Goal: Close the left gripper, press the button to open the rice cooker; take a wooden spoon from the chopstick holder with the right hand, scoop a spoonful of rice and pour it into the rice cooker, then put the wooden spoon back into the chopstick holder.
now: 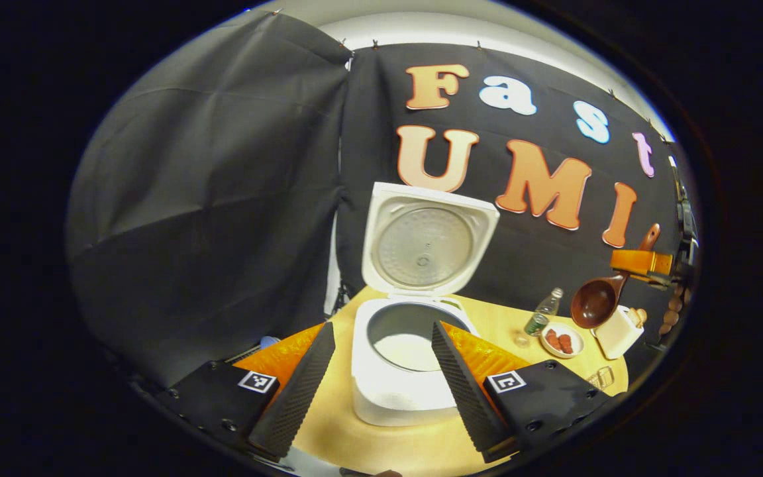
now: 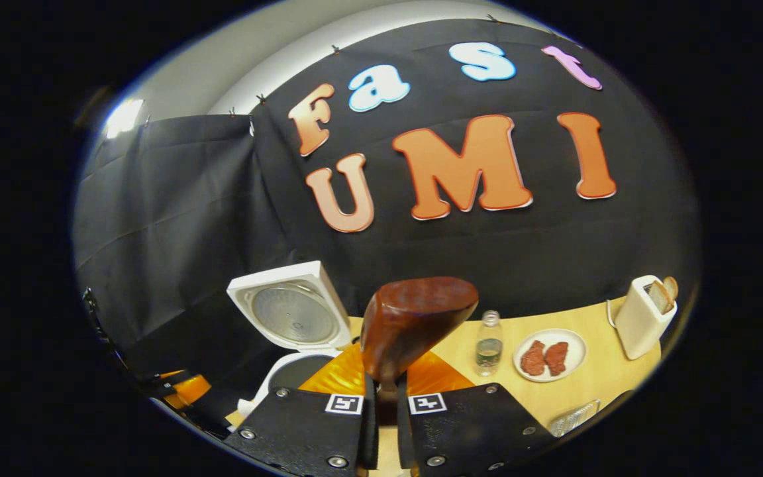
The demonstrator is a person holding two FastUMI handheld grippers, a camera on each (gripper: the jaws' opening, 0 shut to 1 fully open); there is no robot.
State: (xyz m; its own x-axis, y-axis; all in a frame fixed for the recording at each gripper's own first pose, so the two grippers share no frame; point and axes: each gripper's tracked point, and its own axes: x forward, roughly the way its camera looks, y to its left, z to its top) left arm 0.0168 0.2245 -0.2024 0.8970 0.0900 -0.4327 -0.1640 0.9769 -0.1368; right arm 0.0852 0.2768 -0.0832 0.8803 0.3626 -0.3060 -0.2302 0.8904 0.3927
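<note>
The white rice cooker (image 1: 398, 391) stands open on the wooden table, its lid (image 1: 428, 245) upright and something white at the bottom of its pot (image 1: 411, 348). My left gripper (image 1: 381, 391) is open, one finger on each side of the cooker's front, not touching it. Off to the right, my right gripper (image 1: 640, 265) holds the wooden spoon (image 1: 597, 301) in the air, and its bowl looks empty. In the right gripper view my right gripper (image 2: 385, 397) is shut on the handle of the spoon (image 2: 414, 324), whose bowl stands up. The cooker (image 2: 289, 318) is to its left.
A small bottle (image 2: 489, 344), a plate (image 2: 570, 344) with two pieces of meat and a white toaster (image 2: 643, 318) with bread line the table's right side. A clear glass item (image 2: 573, 417) lies near the front edge. My left gripper (image 2: 183, 391) shows at lower left.
</note>
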